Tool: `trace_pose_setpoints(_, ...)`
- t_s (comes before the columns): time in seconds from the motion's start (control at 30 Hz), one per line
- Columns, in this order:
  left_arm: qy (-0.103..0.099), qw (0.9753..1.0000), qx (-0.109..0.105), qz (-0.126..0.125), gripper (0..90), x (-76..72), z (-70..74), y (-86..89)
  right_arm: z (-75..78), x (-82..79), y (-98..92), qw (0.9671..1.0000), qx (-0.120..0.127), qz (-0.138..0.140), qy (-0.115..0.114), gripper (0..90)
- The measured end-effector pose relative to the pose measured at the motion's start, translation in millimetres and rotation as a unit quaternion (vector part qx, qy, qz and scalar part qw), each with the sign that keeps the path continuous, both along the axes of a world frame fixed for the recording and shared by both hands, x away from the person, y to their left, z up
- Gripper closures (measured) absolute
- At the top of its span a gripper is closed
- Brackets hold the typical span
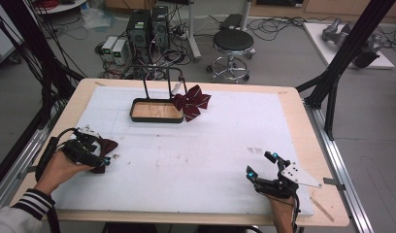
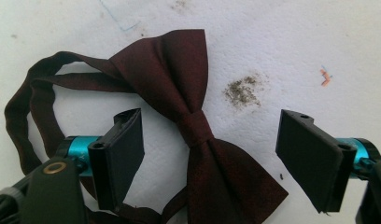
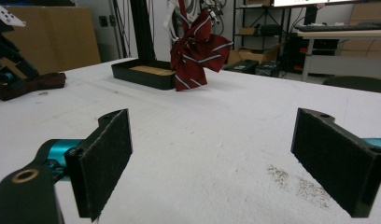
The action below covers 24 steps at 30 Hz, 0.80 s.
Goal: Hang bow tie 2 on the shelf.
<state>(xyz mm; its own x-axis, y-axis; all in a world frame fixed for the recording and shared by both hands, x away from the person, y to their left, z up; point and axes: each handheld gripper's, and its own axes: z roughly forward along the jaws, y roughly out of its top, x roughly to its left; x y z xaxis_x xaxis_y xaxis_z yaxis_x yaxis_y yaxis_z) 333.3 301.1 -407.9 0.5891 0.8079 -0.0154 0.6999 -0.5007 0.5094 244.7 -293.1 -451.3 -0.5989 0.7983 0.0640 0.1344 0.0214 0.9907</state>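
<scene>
Left gripper (image 2: 209, 156) open, jaws wide apart, straddling the knot of a dark maroon bow tie (image 2: 198, 126) lying flat on the white table cover (image 2: 296, 42); not touching it as far as visible. Bow tie strap (image 2: 27, 102) looping off toward left edge of the left gripper view. In high view, same bow tie (image 1: 106, 148) at lower left of frame, just under the left gripper (image 1: 91, 156). Right gripper (image 3: 212, 163) open too, jaws spread, nothing between them, sitting low over the cover; in high view at lower right (image 1: 260, 166), well apart from the bow tie. Striped red bow (image 1: 192, 102) at upper centre of high view, hanging on a black wire stand (image 1: 162, 80) beside a black tray with wood base (image 1: 156, 110). Dark smudge (image 2: 242, 89) on cover right of the tie. No readable brands, labels or writing anywhere.
</scene>
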Motion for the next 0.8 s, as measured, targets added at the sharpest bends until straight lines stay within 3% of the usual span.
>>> trace_pose_setpoints(0.17, 0.013, 0.9999, 0.003, 0.011, 26.4, 1.4, -2.0, 0.0, -0.2, -0.1, 0.1, 1.0000, -0.002, 0.000, -0.003, 11.6)
trace_pose_setpoints(0.53, 0.035, 0.9990, 0.000, 0.029, 41.5, 4.9, -4.6, 0.9, -0.5, -0.8, -0.1, 1.0000, 0.000, 0.000, -0.004, 11.6)
trace_pose_setpoints(0.8, 0.048, 0.9985, -0.002, 0.028, 51.2, 6.6, -5.9, 0.2, -0.5, -0.8, 0.1, 1.0000, 0.000, 0.001, -0.004, 11.6)
